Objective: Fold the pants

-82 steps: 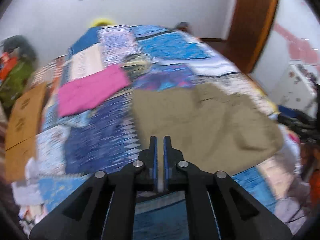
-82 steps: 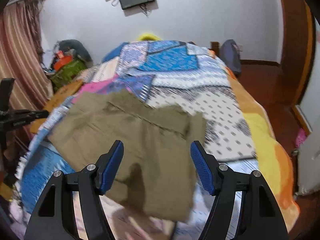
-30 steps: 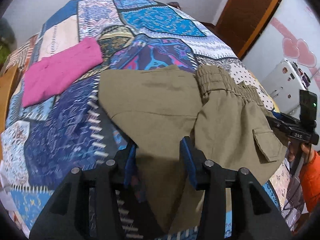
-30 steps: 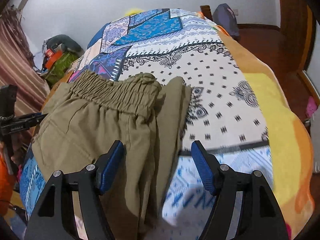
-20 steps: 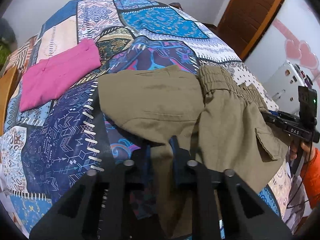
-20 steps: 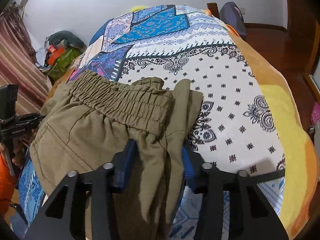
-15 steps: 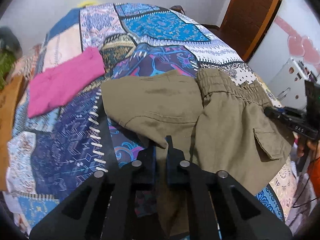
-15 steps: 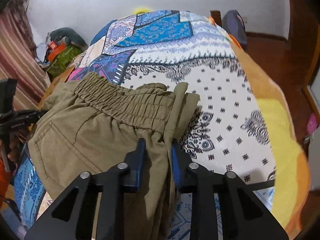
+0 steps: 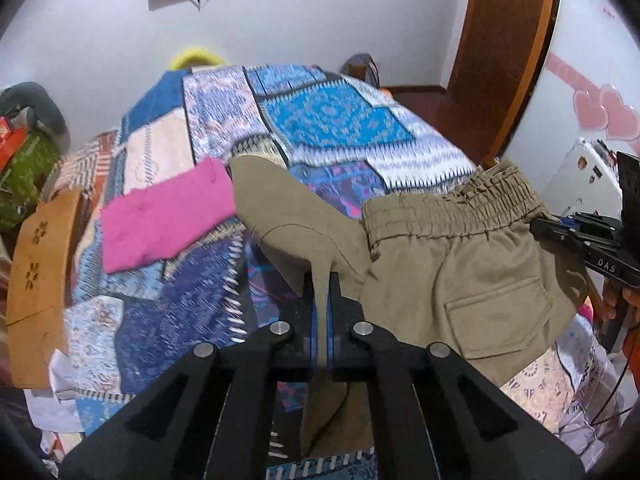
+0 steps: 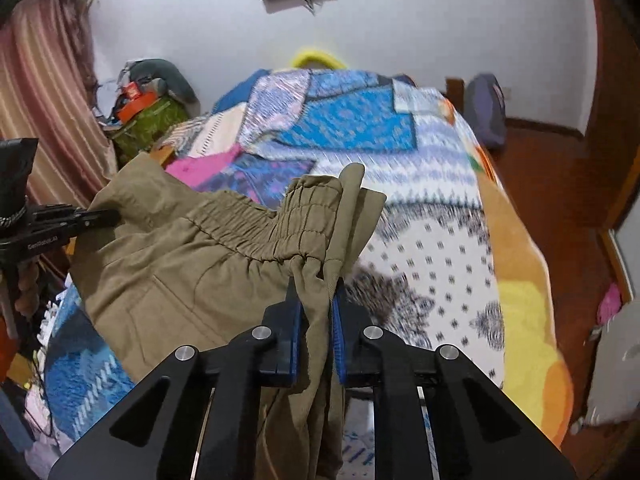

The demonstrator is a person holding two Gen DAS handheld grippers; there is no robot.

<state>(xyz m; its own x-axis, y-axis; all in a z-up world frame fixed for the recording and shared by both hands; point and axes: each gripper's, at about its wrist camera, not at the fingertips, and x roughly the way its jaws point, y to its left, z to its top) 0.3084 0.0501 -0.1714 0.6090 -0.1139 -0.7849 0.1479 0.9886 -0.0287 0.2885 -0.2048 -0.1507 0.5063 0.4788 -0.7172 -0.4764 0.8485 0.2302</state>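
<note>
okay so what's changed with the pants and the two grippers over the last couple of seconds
Both came down open over the khaki pants lying on the bed and closed. The left hand-held gripper now pinches a fold of a leg; the right hand-held gripper pinches the fabric by the elastic waistband. The pants have been lifted, partly off the patchwork bedspread. The pink garment stayed where it lay.

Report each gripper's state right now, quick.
Left gripper: shut on the olive-khaki cotton pants.
Right gripper: shut on the same pants, beside the elastic waistband.
</note>
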